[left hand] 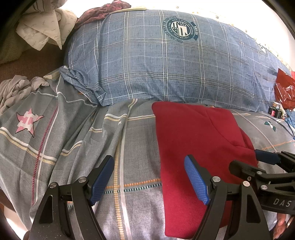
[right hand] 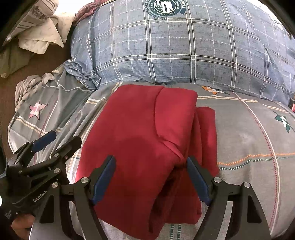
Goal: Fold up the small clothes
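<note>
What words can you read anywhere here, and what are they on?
"DAS": white letters on the right claw's black body, cut off at the picture's edge.
"GenRob": white letters on the left claw's black body, also cut off.
Round badge on the blue pillow: it has a ring of letters, upside down and too blurred to read.
Printed cloth at top left: the lettering is too blurred to read.

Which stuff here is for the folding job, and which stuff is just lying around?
For the job:
- folded red fleece garment
- left gripper, jaws open
- right gripper, jaws open

Just lying about:
- blue plaid pillow with round crest
- grey checked star-print bedsheet
- crumpled white patterned cloth
- shiny red plastic bag
- crumpled grey cloth
</note>
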A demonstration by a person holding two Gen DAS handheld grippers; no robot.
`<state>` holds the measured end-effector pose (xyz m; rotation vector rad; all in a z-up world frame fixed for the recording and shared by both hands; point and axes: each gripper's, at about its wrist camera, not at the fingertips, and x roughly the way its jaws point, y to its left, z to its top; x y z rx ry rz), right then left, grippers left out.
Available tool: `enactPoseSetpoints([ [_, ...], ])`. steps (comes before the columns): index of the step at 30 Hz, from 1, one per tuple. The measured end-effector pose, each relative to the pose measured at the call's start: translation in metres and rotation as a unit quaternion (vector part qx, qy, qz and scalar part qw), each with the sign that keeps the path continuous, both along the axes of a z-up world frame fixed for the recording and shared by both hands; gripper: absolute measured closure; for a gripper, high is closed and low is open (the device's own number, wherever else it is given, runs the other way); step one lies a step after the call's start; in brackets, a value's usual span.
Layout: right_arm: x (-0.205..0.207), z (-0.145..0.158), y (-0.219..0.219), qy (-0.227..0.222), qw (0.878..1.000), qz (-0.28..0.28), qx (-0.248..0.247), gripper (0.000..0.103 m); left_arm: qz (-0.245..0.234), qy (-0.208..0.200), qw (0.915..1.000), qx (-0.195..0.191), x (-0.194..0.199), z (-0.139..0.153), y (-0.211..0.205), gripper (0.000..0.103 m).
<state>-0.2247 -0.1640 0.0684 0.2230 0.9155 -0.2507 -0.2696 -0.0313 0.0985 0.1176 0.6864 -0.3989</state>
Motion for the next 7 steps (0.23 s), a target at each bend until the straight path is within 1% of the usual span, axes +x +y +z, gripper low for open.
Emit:
enactPoseSetpoints([
  [2, 0.0, 0.0, 0.0, 0.0, 1.0, 0.0, 0.0, 0.023, -0.003, -0.005, 1.0, -0.004, -0.001, 0.001, 0.0, 0.025],
  [5, -0.001, 0.001, -0.003, -0.003, 1.0, 0.001, 0.006, 0.023, -0.011, 0.0, 0.9996, -0.027, 0.001, 0.004, 0.007, 0.025],
  [7, -0.004, 0.005, -0.012, -0.011, 1.0, -0.002, 0.016, 0.023, -0.011, 0.001, 0.9996, -0.028, 0.01, 0.007, 0.013, 0.025],
])
